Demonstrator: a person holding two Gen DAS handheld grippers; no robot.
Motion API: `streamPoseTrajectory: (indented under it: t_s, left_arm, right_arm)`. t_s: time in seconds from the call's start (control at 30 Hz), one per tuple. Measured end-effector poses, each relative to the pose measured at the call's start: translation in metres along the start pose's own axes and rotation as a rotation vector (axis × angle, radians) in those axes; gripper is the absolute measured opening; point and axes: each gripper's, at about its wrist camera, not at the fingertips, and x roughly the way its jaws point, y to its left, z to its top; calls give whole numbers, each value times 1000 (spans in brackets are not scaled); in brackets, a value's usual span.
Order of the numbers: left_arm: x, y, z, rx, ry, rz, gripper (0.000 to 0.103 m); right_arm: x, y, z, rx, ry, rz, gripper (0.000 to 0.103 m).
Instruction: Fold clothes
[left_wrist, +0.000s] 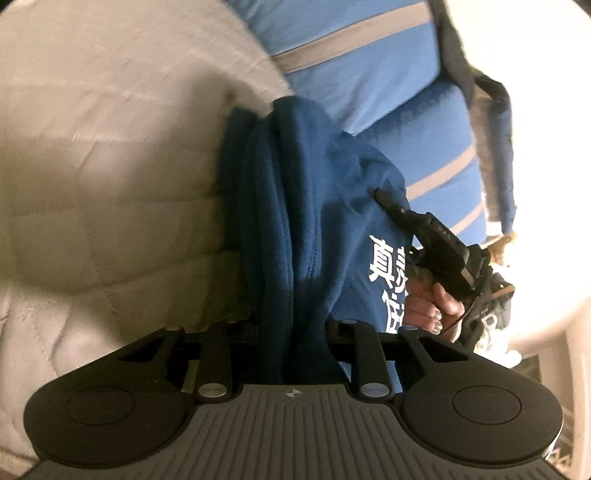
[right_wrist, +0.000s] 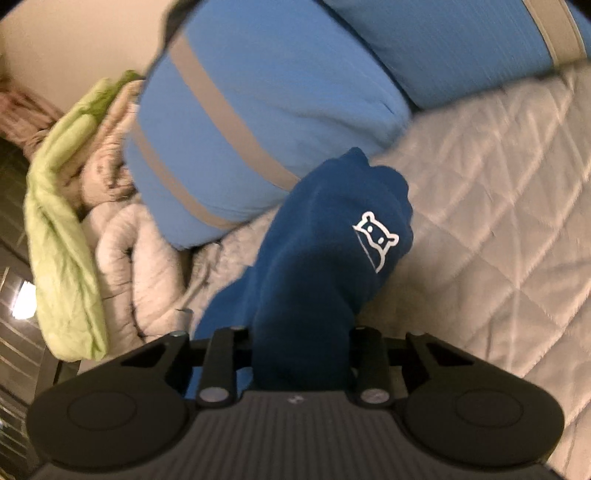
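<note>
Claws: two, both pinching the dark blue garment (left_wrist: 295, 221). Our left claw (left_wrist: 291, 354) has a thick bunch of it pressed between its fingers. Our right claw (right_wrist: 301, 350) grips another bunch, and in the left wrist view the right claw's tip (left_wrist: 384, 195) bites the cloth near the white lettering (left_wrist: 386, 266).
Bed: one, with a pale quilted cover (right_wrist: 498, 221); the garment hangs above it, lifted clear, as far as we can tell.
Blue pillows: two with grey stripes (right_wrist: 240, 122), lying just behind the garment.
Green cloth: one crumpled piece (right_wrist: 62, 206) at the bed's far edge, well apart.
Garment: one, bunched, not yet flat; a small white bear mark (right_wrist: 376, 236) shows.
Step, as we judge it: shaking it out. We should draw the claws apart until the cloth hangs taut, then lower it flat on the quilt clear of the pillows.
</note>
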Motion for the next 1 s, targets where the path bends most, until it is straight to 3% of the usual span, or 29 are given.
streamPoseTrajectory:
  t_s: [0.33, 0.47, 0.53, 0.6, 0.63, 0.67, 0.7, 0.77, 0.8, 0.93, 1.0]
  left_arm:
    - [-68, -40, 16, 136, -126, -9, 25]
    - [-112, -59, 44, 197, -229, 32, 27]
    - [-132, -70, 66, 269, -326, 101, 36]
    - [-129, -67, 70, 309, -376, 206, 65]
    - [-127, -66, 72, 328, -400, 258, 88]
    - [-125, -64, 73, 347, -424, 311, 89]
    - [-124, -63, 75, 367, -448, 365, 89]
    - [-120, -60, 78, 404, -495, 471, 89]
    - [-119, -58, 80, 423, -519, 524, 89]
    - [-100, -60, 53, 504, -515, 619, 89]
    - [-98, -63, 41, 507, -510, 604, 89]
  right_arm:
    - [-25, 72, 18, -103, -55, 53, 29]
    - [-12, 130, 44, -186, -68, 100, 29]
    - [2, 161, 60, -242, -77, 112, 31]
    - [25, 189, 76, -304, -109, 76, 45]
    - [42, 198, 81, -345, -113, 9, 73]
    - [58, 207, 85, -385, -117, -60, 100]
    - [73, 210, 85, -403, -119, -159, 101]
    - [92, 206, 73, -424, -82, -259, 102]
    - [93, 202, 63, -441, -70, -266, 102]
    - [92, 185, 27, -508, -24, -324, 102]
    - [87, 180, 12, -557, -13, -371, 102]
